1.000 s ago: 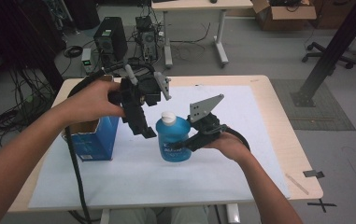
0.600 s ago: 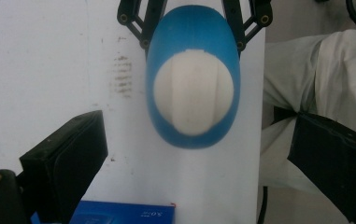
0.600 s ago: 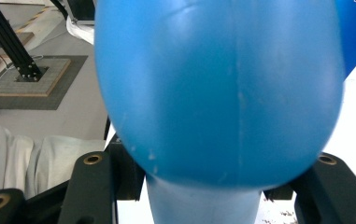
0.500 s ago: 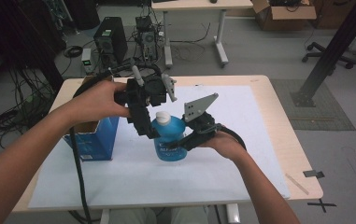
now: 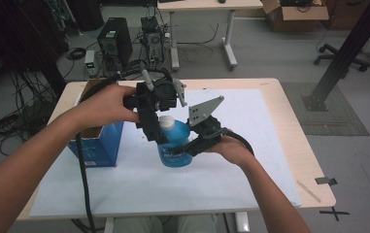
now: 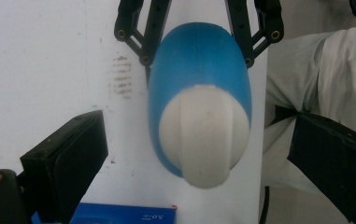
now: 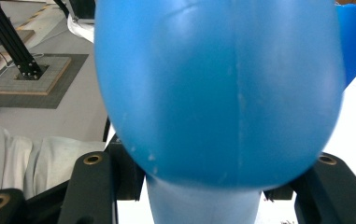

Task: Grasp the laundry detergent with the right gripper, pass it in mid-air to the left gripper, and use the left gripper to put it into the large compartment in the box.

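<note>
A blue bottle with a white cap is seen near the middle of the table, over the white sheet that covers most of the top. Whether its base rests on the sheet or is lifted just clear of it cannot be told. In the high view the bottle stands roughly upright.

The bottle's body is clamped by the right gripper, which comes in from the right, low on the bottle. In the right gripper view the blue body is pressed between the two black jaws at the bottom of the picture, one on each side. In the left gripper view the same jaws are seen farther off, closed around the sides of the bottle at the top of the picture.

The left gripper is held above the bottle and pointed down at the cap. Its jaws stand apart: in the left gripper view the cap lies between them, with a clear gap of white sheet on the left side and a gap on the right, so neither pad touches it. In the high view the jaw tips are seen beside the cap and the bottle's shoulder, on its left.

A blue box with an open top stands on the table to the left of the bottle, under the left forearm, near but apart from it. A strip of it shows at the bottom edge of the left gripper view.
</note>
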`<state>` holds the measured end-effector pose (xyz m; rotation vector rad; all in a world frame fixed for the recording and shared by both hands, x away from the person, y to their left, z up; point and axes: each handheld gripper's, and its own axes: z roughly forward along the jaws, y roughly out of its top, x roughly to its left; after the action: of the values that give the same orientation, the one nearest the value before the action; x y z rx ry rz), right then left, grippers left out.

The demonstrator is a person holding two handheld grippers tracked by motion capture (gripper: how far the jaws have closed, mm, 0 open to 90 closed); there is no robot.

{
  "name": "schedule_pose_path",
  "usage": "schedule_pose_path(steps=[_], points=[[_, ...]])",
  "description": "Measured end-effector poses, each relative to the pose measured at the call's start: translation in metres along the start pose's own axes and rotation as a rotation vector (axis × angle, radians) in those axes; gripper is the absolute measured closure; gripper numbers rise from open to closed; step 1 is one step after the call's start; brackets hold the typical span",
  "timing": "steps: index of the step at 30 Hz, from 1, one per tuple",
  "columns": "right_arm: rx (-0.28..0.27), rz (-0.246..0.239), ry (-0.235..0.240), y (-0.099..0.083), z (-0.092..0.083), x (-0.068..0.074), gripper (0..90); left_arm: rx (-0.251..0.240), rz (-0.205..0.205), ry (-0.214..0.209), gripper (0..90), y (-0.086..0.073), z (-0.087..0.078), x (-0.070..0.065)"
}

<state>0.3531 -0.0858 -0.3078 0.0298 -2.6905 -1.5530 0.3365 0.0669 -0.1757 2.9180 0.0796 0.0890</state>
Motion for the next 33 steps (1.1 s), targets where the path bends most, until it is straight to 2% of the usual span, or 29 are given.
schedule_pose_path(steps=[19,33], points=[[-0.006,-0.007,-0.004,0.001,-0.001,0.0,44.0,0.02,0.01,-0.014,6.5,0.007,0.019,0.003],[-0.003,-0.002,-0.003,0.001,-0.001,0.001,44.0,0.039,0.023,-0.019,10.0,0.009,0.027,0.003]])
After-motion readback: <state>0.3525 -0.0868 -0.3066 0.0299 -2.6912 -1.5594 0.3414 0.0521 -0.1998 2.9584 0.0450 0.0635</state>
